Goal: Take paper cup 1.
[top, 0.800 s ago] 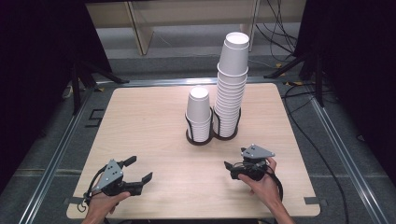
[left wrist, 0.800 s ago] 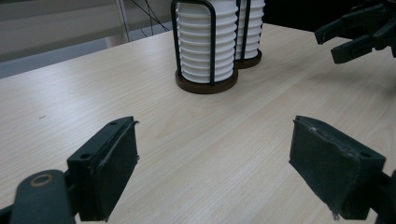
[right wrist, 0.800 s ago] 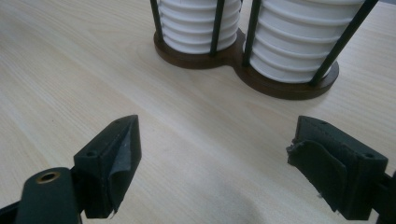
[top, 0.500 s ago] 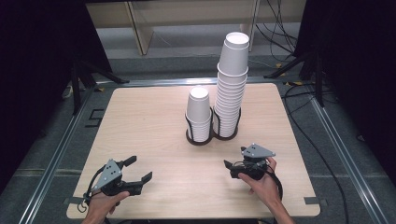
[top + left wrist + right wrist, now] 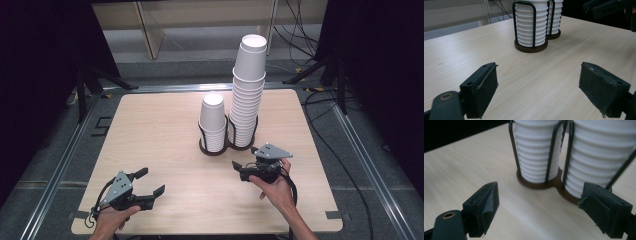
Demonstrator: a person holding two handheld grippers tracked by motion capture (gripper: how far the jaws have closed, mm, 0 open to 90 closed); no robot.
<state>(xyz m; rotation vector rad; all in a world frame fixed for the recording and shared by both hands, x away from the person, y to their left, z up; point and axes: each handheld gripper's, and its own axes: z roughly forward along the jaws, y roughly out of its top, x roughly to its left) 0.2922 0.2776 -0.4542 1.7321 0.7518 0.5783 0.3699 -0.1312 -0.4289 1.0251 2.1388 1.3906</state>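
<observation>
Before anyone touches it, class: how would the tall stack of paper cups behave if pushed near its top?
The tall stack rises well above its wire holder and already leans, so it would probably tip. Paper cups look light; nested ones may slide apart.

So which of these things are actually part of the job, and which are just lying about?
Part of the job:
- tall cup stack
- short cup stack
- wire cup holder that keeps both stacks
- left gripper, fingers apart, holding nothing
- right gripper, fingers apart, nearest the holder

Just lying about:
- cables on the floor behind the table
- wooden frame at the back
</observation>
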